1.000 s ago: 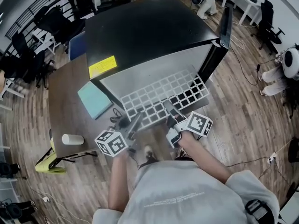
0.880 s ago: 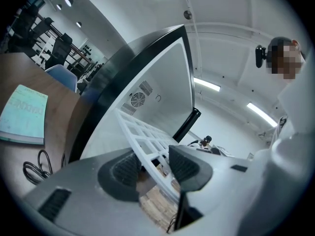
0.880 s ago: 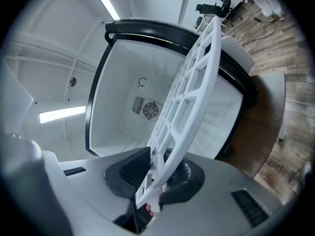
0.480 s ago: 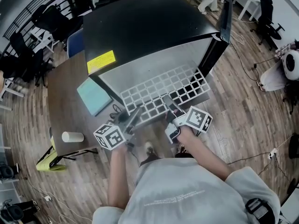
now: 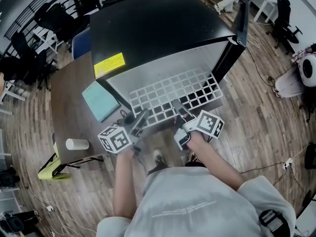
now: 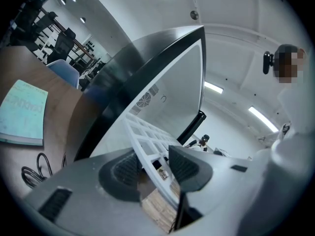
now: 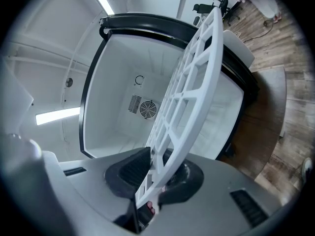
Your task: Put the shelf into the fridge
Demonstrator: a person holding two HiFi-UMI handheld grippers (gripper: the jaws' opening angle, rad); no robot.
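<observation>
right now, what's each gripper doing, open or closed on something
left gripper: closed on the near edge of the white grid shelf.
right gripper: closed on the same shelf's near edge.

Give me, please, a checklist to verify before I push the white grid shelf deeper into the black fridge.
1. Grip of left tongs on the white plastic grid shelf: ok.
2. Grip of right tongs on the shelf's near edge: ok.
3. The door of the black box-shaped fridge is open: ok.
4. No obstacle in the white fridge cavity: ok, as far as visible.
5. Shelf sides aligned inside the cavity: cannot tell.
</observation>
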